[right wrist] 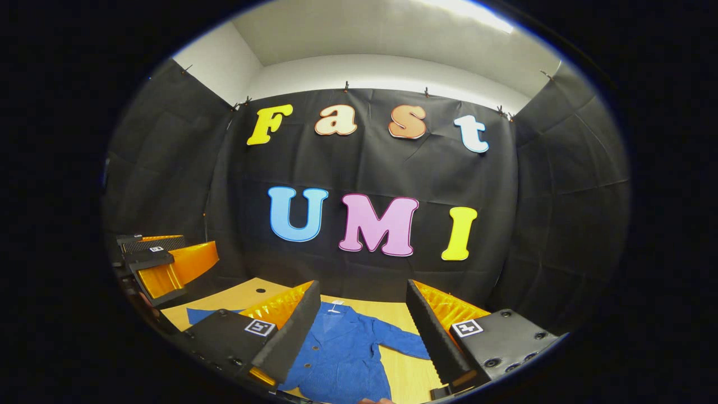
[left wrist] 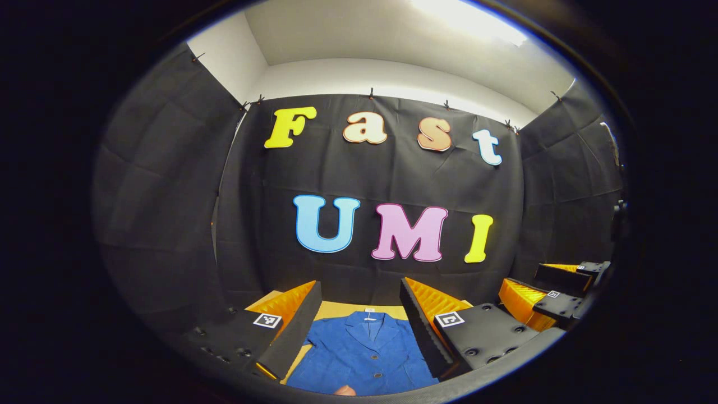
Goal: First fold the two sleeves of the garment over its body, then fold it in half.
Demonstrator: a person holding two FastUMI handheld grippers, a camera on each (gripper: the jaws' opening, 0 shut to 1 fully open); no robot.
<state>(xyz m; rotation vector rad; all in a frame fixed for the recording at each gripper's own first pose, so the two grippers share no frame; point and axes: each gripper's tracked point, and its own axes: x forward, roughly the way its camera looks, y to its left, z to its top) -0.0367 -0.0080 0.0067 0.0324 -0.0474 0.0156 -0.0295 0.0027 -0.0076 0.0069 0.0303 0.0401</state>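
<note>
A blue buttoned jacket (left wrist: 362,353) lies flat on the wooden table (left wrist: 336,310), collar toward the wall. In the right gripper view the jacket (right wrist: 342,353) has one sleeve (right wrist: 404,342) spread to the right and the other sleeve (right wrist: 207,315) spread to the left. My left gripper (left wrist: 360,283) hovers above the jacket's body, open and holding nothing. My right gripper (right wrist: 363,283) also hangs open over the garment, fingers empty. Off to the right, the left gripper view takes in the right gripper (left wrist: 552,292). Far left in the right gripper view is the left gripper (right wrist: 162,261).
Black cloth walls close the booth behind and at both sides of the table (right wrist: 247,294). A small round hole (right wrist: 261,291) marks the tabletop near the left sleeve. A bit of a hand (left wrist: 345,390) peeks in at the bottom edge.
</note>
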